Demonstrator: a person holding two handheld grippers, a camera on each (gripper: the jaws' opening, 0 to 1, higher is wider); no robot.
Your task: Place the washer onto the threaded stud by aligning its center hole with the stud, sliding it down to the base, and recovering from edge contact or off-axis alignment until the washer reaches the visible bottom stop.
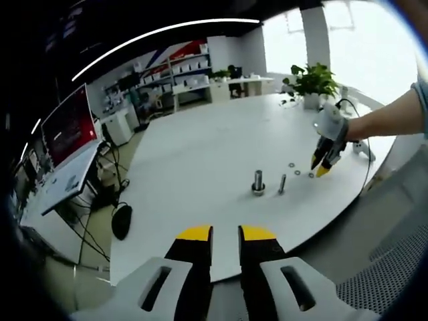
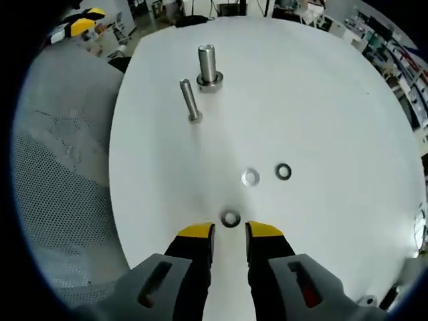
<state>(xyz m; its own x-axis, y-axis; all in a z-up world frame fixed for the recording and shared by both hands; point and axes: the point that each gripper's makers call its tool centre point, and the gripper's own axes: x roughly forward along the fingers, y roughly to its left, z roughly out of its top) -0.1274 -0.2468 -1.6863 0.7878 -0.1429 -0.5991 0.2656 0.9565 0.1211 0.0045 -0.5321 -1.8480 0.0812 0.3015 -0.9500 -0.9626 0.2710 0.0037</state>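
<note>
Right now the nearest washer lies flat on the white tabletop, just ahead of the right gripper and in line with the narrow gap between its yellow-tipped jaws, which are nearly closed and hold nothing. Two more washers rest a little farther out: a pale, shiny one and a darker ring just beside it. Each is a small flat metal ring with a round center hole. Well beyond them stand the thin threaded stud, upright, and next to it a thicker post with a collar at its base.

From the left gripper view, the left gripper hangs off the near edge of the tabletop, its jaws slightly parted and empty. Across the tabletop a person's arm brings the right gripper down among the washers. I can read no writing on anything.
</note>
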